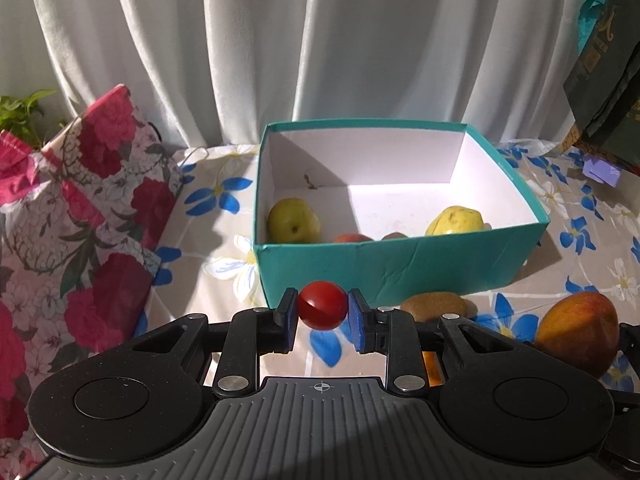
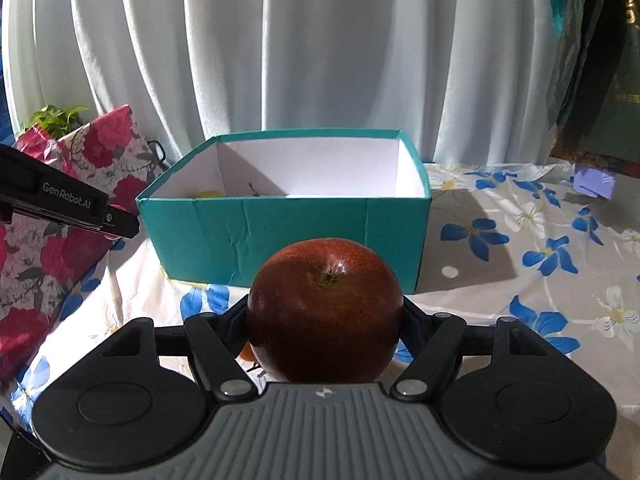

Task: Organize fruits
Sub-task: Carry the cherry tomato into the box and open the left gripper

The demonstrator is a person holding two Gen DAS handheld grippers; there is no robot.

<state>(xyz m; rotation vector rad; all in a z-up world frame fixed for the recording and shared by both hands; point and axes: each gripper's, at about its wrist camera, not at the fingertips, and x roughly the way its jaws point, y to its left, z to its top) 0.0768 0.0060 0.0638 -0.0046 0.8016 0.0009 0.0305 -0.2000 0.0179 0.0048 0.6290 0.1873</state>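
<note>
1. The left claw [image 1: 322, 314] pinches a small red tomato [image 1: 322, 305] between its two blue pads [image 1: 357, 326], one pad pressed to each side, held above the counter [image 1: 208, 240] just short of the teal box [image 1: 400, 272].
2. The right claw [image 2: 325, 320] grips a big dark red apple [image 2: 325, 310]; its fingers are pressed against both flanks of the fruit, stem end facing the camera, and the apple hides the fingertips.
3. The box [image 2: 288, 236] sits dead ahead of both claws, open at the top, its near wall standing between each held fruit and the white inside.
4. Inside, from the left wrist view: a green apple [image 1: 294, 221] at the near left, a yellow fruit [image 1: 456, 221] at the near right, and two more tops peeking over the wall between them, too hidden to name.
5. On the flowered cloth outside the box, a kiwi [image 1: 434, 307] lies just beside the front wall, and an orange-red fruit [image 1: 578, 330] sits to its right, near the right claw.
6. A floral bag [image 1: 80, 232] stands left of the box, and white curtains [image 1: 280, 40] hang behind.
7. From the right wrist view, the left claw [image 2: 116, 222] pokes in at the left edge.
</note>
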